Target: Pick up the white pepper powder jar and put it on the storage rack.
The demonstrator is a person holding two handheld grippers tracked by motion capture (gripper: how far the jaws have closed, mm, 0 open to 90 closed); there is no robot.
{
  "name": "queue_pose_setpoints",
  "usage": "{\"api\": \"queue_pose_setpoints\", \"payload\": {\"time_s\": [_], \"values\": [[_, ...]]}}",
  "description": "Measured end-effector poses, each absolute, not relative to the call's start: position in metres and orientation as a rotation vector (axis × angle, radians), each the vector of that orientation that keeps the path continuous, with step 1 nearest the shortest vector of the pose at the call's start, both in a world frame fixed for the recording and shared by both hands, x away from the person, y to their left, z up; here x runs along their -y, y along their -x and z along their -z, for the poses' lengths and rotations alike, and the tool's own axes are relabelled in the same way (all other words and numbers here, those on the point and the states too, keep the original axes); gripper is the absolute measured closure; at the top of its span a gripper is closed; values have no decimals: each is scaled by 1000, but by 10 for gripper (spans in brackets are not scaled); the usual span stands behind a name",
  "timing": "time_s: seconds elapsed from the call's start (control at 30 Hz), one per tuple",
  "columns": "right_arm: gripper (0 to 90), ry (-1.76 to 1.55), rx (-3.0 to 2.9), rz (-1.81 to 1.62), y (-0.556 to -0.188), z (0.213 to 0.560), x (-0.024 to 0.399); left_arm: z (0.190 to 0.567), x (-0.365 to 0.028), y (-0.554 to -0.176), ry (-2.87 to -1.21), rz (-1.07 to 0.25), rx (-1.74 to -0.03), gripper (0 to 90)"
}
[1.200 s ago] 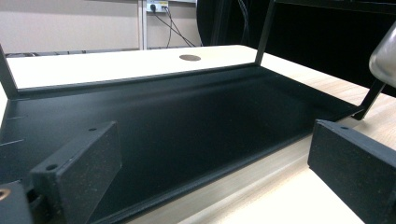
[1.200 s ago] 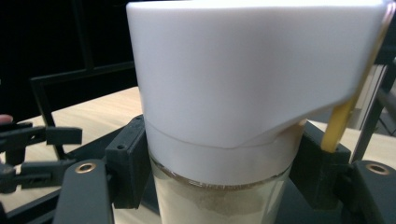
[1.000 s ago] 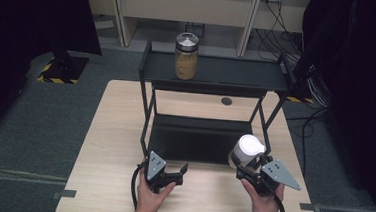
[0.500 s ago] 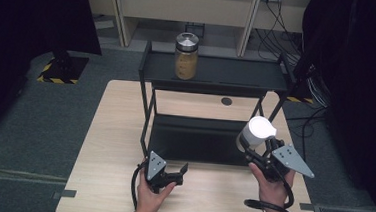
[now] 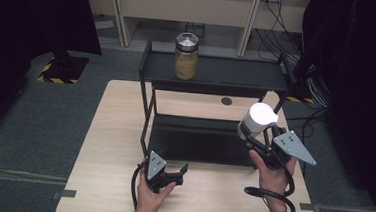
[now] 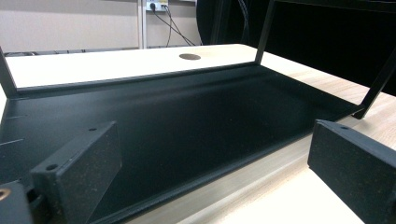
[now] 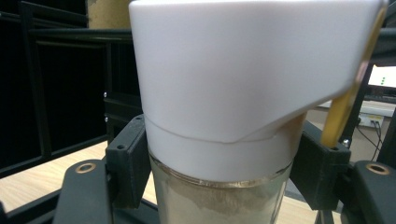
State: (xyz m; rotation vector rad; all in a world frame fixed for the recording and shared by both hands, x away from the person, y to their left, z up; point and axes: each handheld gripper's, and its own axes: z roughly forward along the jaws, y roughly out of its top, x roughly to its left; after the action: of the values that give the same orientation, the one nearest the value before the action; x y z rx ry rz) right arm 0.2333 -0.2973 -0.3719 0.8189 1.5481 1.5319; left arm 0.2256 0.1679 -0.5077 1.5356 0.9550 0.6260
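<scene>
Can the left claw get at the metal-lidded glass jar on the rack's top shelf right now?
Probably yes: the left claw is open and empty, and nothing stands between it and the metal-lidded glass jar on the black rack's top shelf, though it must rise first.

Your left gripper (image 6: 215, 177) sits low at the near edge of the black shelf tray (image 6: 187, 116), its two black jaws standing wide apart with nothing between them. Beyond the tray, the light wooden table (image 6: 116, 60) shows a round hole (image 6: 189, 56).
</scene>
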Motion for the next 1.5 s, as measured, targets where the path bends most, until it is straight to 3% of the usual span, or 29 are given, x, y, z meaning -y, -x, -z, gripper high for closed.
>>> {"api": "queue_pose_setpoints", "payload": {"time_s": [1.5], "values": [[311, -703, -1423, -1566, -257, 297, 280, 507, -168, -226, -1542, -625, -948, 23]]}}
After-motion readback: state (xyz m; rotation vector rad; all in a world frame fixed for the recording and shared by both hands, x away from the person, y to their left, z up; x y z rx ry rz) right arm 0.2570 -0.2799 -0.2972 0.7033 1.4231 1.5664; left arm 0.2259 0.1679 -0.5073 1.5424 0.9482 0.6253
